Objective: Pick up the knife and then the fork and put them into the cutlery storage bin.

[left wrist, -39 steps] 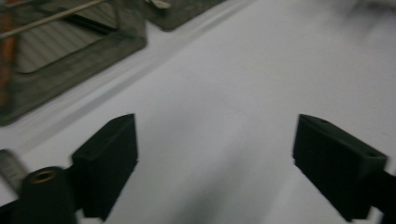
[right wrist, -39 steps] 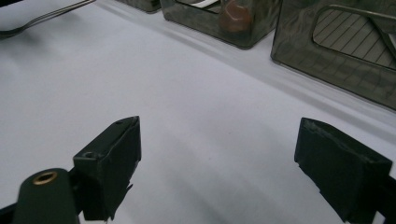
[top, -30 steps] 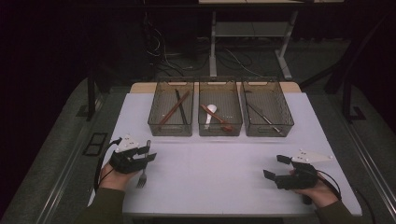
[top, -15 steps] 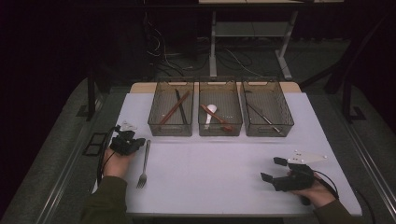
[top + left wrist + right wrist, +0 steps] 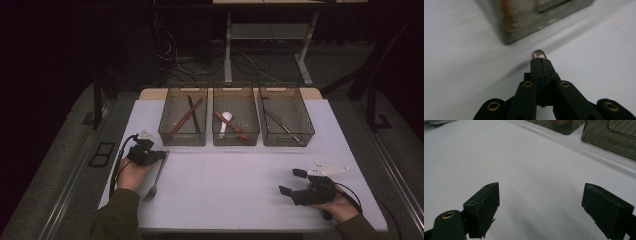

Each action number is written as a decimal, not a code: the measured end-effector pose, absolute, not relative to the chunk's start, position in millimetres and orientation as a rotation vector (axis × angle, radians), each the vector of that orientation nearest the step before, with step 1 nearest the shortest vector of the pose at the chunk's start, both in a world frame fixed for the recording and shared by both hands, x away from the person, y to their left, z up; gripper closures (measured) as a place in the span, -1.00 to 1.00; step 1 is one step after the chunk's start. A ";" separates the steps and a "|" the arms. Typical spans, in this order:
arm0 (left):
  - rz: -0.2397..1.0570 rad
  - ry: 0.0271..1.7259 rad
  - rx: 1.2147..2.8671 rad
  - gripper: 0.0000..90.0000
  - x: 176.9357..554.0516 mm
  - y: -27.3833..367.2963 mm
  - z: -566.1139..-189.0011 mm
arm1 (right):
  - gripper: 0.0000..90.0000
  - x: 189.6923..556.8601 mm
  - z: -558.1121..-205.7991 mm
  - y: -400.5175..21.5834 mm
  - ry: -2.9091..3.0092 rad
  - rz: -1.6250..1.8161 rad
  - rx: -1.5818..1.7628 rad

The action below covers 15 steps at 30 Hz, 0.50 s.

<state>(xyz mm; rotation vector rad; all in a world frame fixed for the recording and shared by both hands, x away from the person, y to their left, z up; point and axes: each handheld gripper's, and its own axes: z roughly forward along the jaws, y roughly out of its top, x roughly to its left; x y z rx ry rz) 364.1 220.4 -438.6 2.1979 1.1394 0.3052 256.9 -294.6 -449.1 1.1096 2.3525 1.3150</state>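
Jaws of your left gripper (image 5: 540, 65) are pressed together on the handle of a fork (image 5: 156, 176), and in the left gripper view the rounded steel end of that handle pokes out just past the black tips at 12 o'clock. From the high view, your left gripper (image 5: 156, 156) sits near the left edge of the white table (image 5: 225, 185), and the fork's long axis runs from the pinch down toward 6 o'clock, slightly to the left, with the tines lying near your sleeve at the table's near edge. Whether the tines rest on the table or hang just above it is hard to tell. Just beyond the pinched handle, at about 1 o'clock from your left gripper, stands the left bin (image 5: 183, 117), holding dark and reddish chopsticks; the middle bin (image 5: 235, 120) with a white spoon lies further round toward 2 o'clock, and the right bin (image 5: 286, 119) with slim metal utensils lies farthest off. Your right gripper (image 5: 293, 182) rests well apart at 3 o'clock on the far side of the table, its jaws spread wide with nothing between them. Your left hand is by far the nearer one to the fork, so any carry to a bin likely falls to it, swinging the handle end first toward 1 or 2 o'clock.
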 end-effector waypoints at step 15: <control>0.195 0.871 2.292 0.98 347.5 180.3 -430.6 | -0.68 256.3 -449.1 -292.7 2.364 1.320 1.097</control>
